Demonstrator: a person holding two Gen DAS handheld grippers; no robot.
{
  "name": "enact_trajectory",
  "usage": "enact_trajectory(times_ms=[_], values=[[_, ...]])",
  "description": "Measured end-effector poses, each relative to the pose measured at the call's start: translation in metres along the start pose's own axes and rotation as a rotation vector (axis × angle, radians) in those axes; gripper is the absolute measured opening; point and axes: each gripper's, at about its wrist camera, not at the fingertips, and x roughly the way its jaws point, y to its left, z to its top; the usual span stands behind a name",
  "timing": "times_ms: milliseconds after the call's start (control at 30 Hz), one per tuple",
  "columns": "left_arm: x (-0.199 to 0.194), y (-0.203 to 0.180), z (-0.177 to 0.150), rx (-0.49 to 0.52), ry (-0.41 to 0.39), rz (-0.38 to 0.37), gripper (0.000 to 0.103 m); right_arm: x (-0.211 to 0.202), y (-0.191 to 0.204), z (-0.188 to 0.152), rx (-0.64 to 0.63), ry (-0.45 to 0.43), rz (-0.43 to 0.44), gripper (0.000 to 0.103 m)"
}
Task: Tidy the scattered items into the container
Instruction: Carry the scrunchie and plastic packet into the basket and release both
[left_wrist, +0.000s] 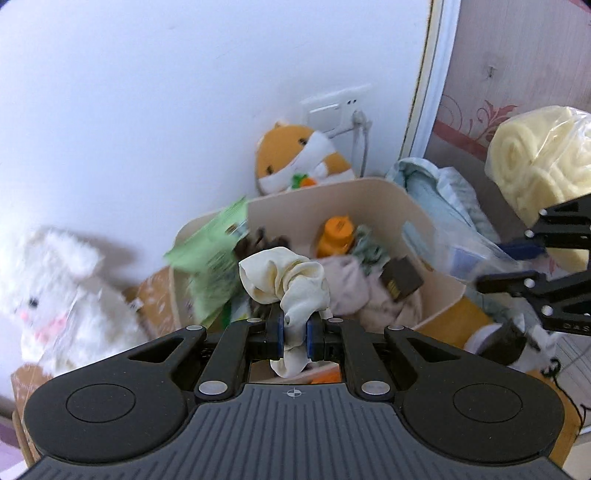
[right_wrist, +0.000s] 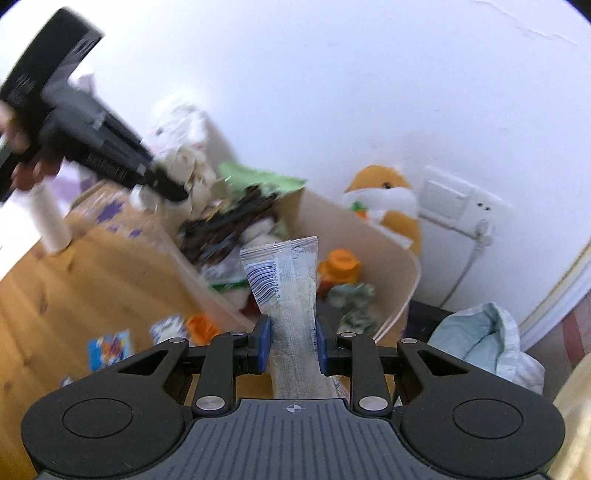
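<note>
Clear packet (right_wrist: 291, 295) lengthwise in right claw (right_wrist: 292, 341), pointing forward

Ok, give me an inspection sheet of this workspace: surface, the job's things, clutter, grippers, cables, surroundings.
Surface: wooden tabletop, with small colourful packets lying loose on it.
Job's things: beige container already well filled, orange-capped bottle, green packet and dark box inside.
Clutter: white plush rabbit, orange plush hamster, bagged cream roll, pale blue bundle.
Grippers: left gripper shut on a cream cloth; right gripper shut on a clear barcoded sachet; both held near the container.
Cables: white plug and cord hanging from the wall socket.
Surroundings: white wall, patterned pink panel beside it.
</note>
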Motion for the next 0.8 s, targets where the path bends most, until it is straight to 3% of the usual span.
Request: enact_trajectory(times_ms=[200,400,800], values=[[0.024,-0.026,0.019,-0.016,0.009,0.01,0.01,0.02,-0.027,0.017,0.155,-0.022,-0.023,0.023],[0.058,-0.043,0.028,-0.029,0.061,0.036,0.01,0.057,-0.04,0.025,0.291,0.017,-0.058,0.023],[0.104,-0.048,0.013,-0.066,0.187,0.095,0.011,0.111,-0.038,0.023,0.356,0.113,-0.105,0.024]])
